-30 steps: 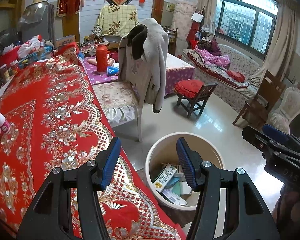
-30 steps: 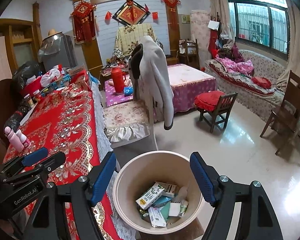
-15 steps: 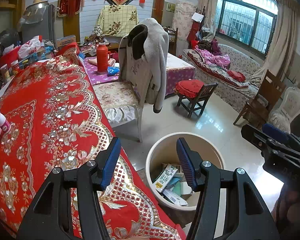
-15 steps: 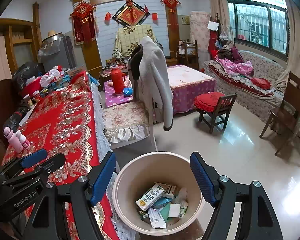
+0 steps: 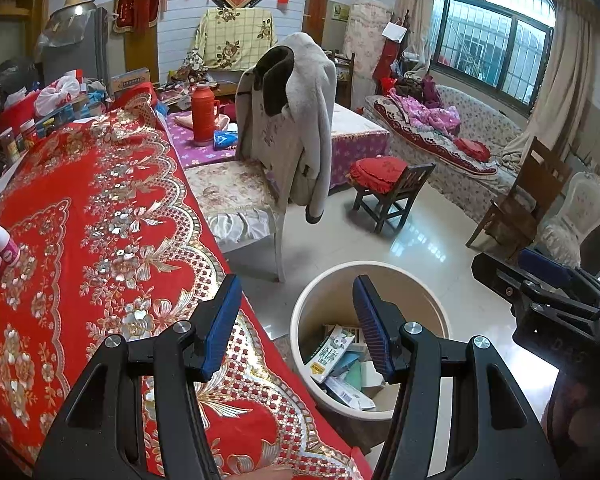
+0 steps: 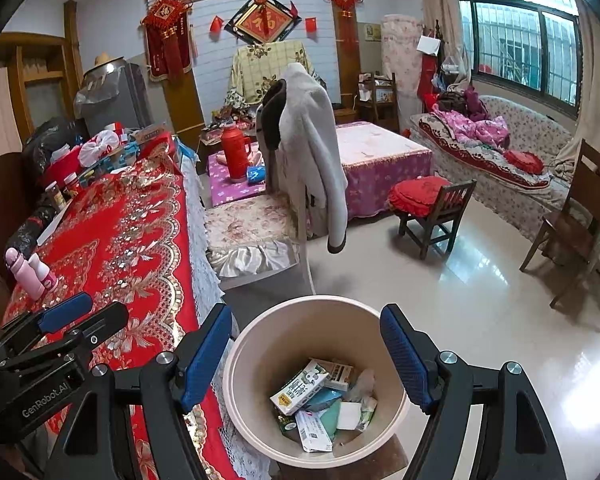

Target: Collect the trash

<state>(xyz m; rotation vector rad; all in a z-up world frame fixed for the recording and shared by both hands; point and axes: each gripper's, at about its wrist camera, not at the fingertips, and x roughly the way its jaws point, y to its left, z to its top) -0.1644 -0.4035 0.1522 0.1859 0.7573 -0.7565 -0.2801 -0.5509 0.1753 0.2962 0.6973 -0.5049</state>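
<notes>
Nothing had moved since earlier: both the left gripper (image 5: 296, 328) and right gripper (image 6: 306, 354) hung apart and empty above the upright bin (image 6: 260, 344), mouth up, trash (image 6: 324, 404) inside, beside the table's (image 6: 112, 232) right edge; open floor (image 6: 480, 288) lay right.

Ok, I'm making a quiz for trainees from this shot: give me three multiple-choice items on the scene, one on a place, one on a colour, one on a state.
1. Where does the trash bin stand?
A. on the sofa
B. on the floor beside the red-clothed table
C. on the chair seat

2. What colour is the thermos?
A. red
B. green
C. white

3. What is the right gripper holding?
A. a carton
B. a bottle
C. nothing

Answers: 1 B, the bin sits by the table's edge; 2 A, its body is red; 3 C, the gap between its open blue pads is empty above the bin.
</notes>
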